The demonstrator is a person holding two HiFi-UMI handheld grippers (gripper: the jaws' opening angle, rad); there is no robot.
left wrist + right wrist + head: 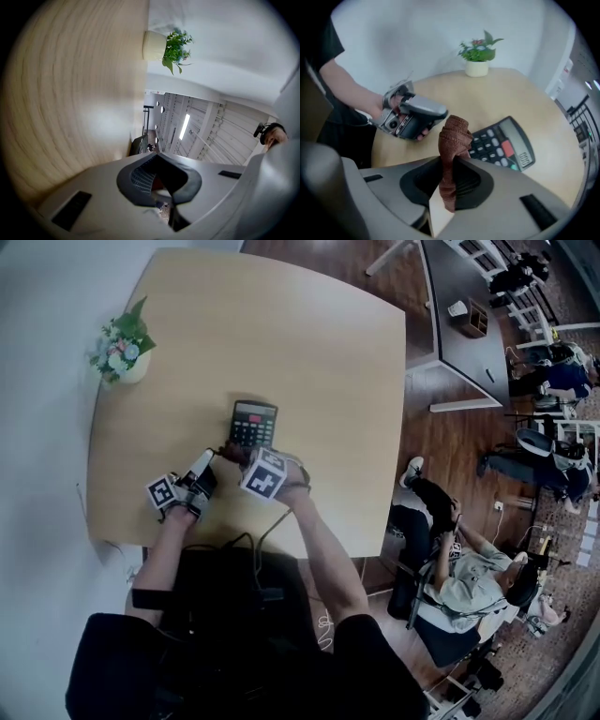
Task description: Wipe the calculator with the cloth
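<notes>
The calculator (253, 423) is laid flat on the pale wooden table (319, 362), near the middle and towards the person's side, with its display at the far end. The brown cloth (453, 140) is clamped between the jaws of the right gripper (451, 161), which are closed tight on it. A bunched end of the cloth stands out beyond the jaw tips, just beside the near end of the keypad. Whether the cloth is touching the keys cannot be settled, since in the head view the spot is covered by the gripper itself. The left gripper (200, 468) is held roughly level, just beside the calculator's near left corner, with its jaws brought together and nothing between them. A potted plant (122, 351) is set at the table's far left edge, well apart.
</notes>
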